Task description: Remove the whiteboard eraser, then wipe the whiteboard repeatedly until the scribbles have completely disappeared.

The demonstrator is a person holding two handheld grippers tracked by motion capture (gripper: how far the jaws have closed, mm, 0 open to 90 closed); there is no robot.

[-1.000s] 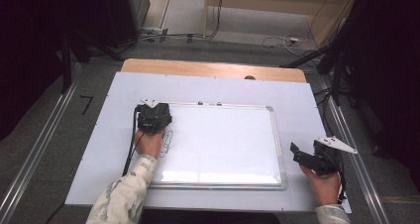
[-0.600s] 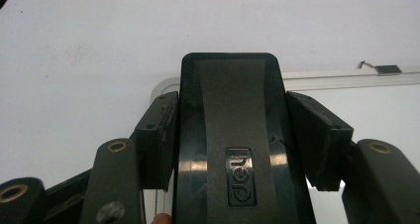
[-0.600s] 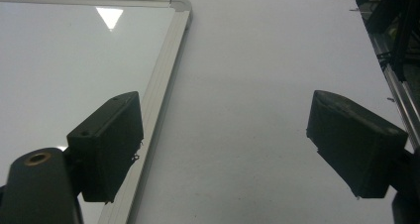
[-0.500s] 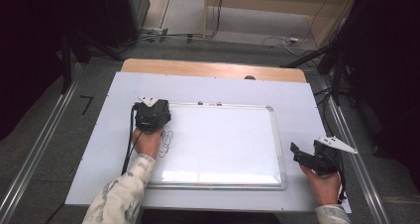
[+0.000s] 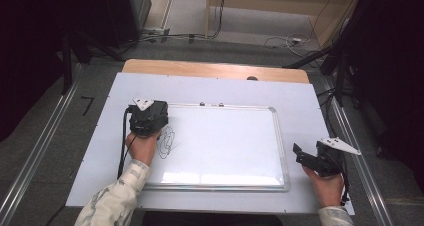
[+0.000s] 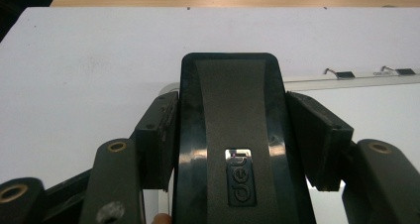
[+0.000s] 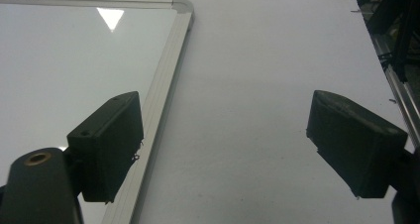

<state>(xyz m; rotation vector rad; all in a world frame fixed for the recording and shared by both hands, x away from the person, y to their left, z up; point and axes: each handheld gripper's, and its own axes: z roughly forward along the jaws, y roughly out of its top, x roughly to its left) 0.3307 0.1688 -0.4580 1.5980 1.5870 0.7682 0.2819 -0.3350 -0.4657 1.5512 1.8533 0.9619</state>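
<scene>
The left gripper (image 5: 148, 117) sits over the left edge of the whiteboard (image 5: 225, 141), its jaws clamped on a black eraser (image 6: 229, 135) with a grey felt-like face; both pads (image 6: 159, 135) press the eraser's sides. In the left gripper view the eraser stands up between the jaws and hides much of the board's upper left corner (image 6: 167, 87). Just right of the left hand (image 5: 143, 148), a black scribble (image 5: 166, 140) lies on the board near its left frame. The rest of the board surface, from the scribble across to the right frame (image 5: 280, 146), is bare white, giving wide room to sweep rightward. Two small clips (image 5: 211, 104) sit on the top frame.

The right gripper (image 5: 312, 158) rests off the board, on the white table (image 5: 300, 101) between the board's right frame and the table's right edge. Its jaws stand wide apart with nothing between them; in the right gripper view the left pad (image 7: 111, 140) hangs over the board's frame (image 7: 163, 100) and the right pad (image 7: 354, 140) is near the table's edge, beyond which a metal rail (image 7: 396, 95) runs. A strip of bare table lies between the two pads. A wooden strip (image 5: 215, 70) borders the table's far side.
</scene>
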